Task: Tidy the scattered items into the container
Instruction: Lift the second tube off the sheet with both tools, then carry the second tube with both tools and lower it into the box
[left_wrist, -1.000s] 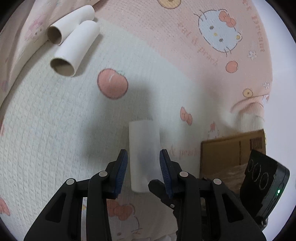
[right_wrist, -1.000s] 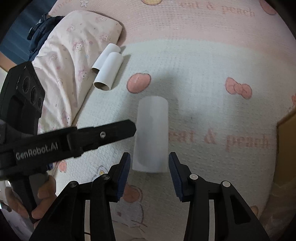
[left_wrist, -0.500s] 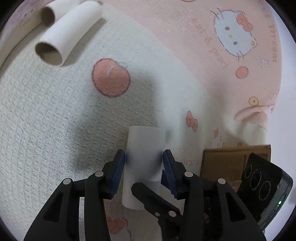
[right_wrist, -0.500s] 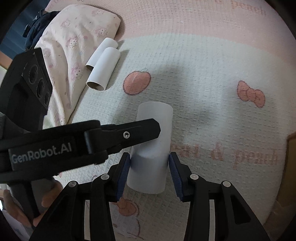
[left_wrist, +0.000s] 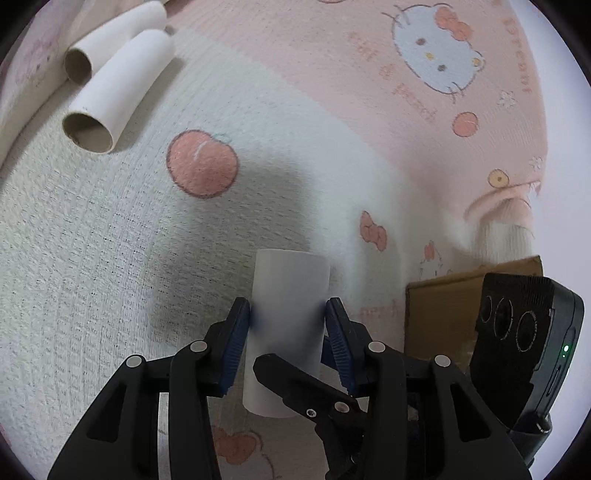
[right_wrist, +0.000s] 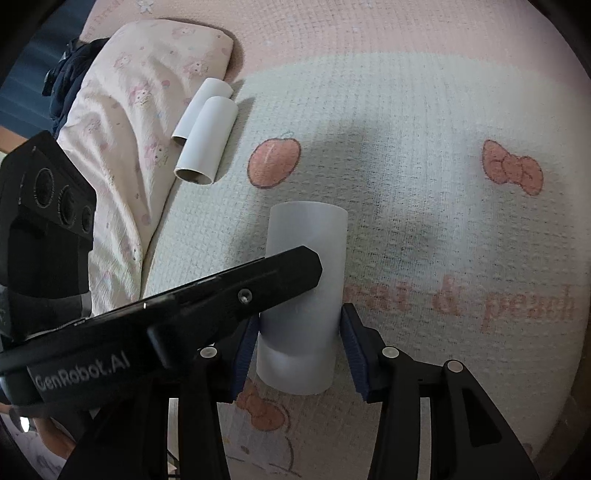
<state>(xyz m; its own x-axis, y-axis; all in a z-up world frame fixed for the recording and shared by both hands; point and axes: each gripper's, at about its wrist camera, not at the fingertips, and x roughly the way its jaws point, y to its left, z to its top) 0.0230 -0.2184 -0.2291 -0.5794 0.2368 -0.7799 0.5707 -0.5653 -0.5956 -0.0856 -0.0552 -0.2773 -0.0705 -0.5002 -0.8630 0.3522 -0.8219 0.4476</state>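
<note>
Bedding: a white and pink printed blanket (left_wrist: 110, 258) covers the whole work surface, with a patterned pillow (right_wrist: 122, 122) along its far left edge in the right wrist view.

Container: a brown cardboard box (left_wrist: 439, 314), low right in the left wrist view, near the grippers and partly hidden behind the right tool's camera housing (left_wrist: 524, 343). Its opening cannot be seen.

Item in hand: one white paper tube (left_wrist: 288, 325), lying on the blanket, long axis pointing away. A second ago it lay ahead of both sets of pads, untouched. Now the left gripper (left_wrist: 288, 339) has advanced and its blue pads press on both sides of the tube, pinching it. The right gripper (right_wrist: 299, 347) has also come forward to straddle the same tube; its left pad sits close to the wall, the right shows a slight gap, and whether it truly clamps cannot be told. Judged: the grasp is made, lift and carry to the box remain.

Items outstanding: two more tubes (left_wrist: 110, 96), side by side and touching, against the pillow, well apart from the grippers.

Obstruction: each tool's finger crosses the other's view over the tube; the doubled grip may crush the tube or hinder the lift.
</note>
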